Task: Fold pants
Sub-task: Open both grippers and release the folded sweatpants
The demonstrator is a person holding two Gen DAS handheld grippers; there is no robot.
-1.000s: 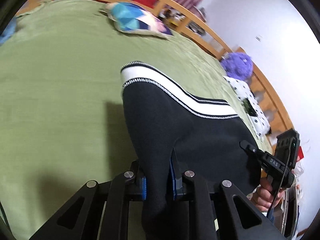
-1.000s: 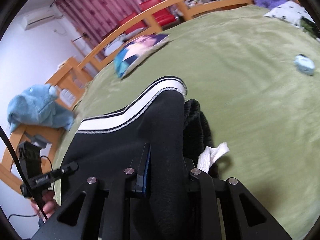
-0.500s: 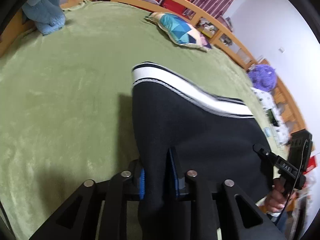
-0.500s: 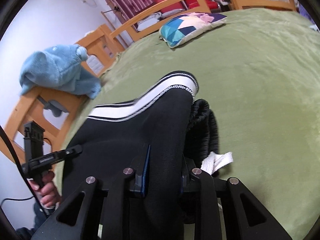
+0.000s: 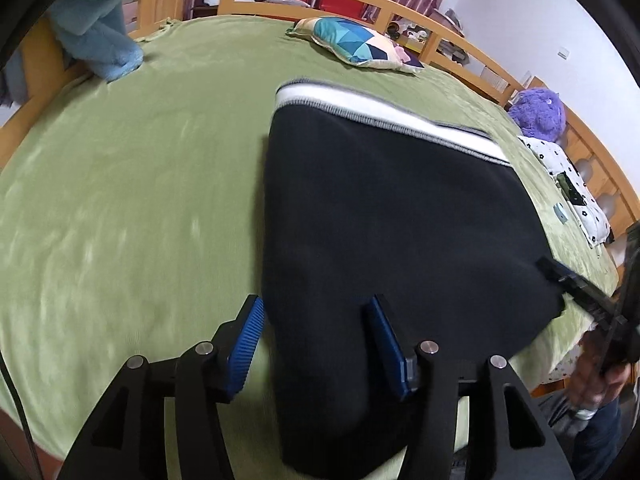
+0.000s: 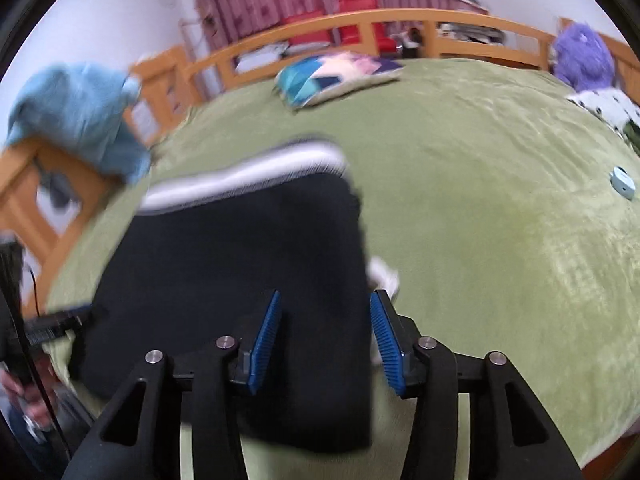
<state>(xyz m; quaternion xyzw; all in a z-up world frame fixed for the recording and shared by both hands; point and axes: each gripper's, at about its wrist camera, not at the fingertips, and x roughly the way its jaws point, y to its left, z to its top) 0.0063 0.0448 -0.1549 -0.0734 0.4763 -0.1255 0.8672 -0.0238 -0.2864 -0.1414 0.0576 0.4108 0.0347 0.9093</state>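
Both jaws had just been opening: the left hand-held gripper [image 5: 316, 338] and right hand-held gripper [image 6: 325, 334] stood parted, pads off the black pants [image 5: 400, 220], whose near edge lay between them on the green bed [image 5: 120, 200]. Where they had been pinched a second earlier, the fold now looked released and laid down.

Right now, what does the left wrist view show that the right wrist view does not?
Only the left view: the open left tool around the pants' edge, pads off the cloth. Only the right view: the open right tool and a white drawstring. Both tools have just been opening. Both views: black pants, green blanket, pillow.
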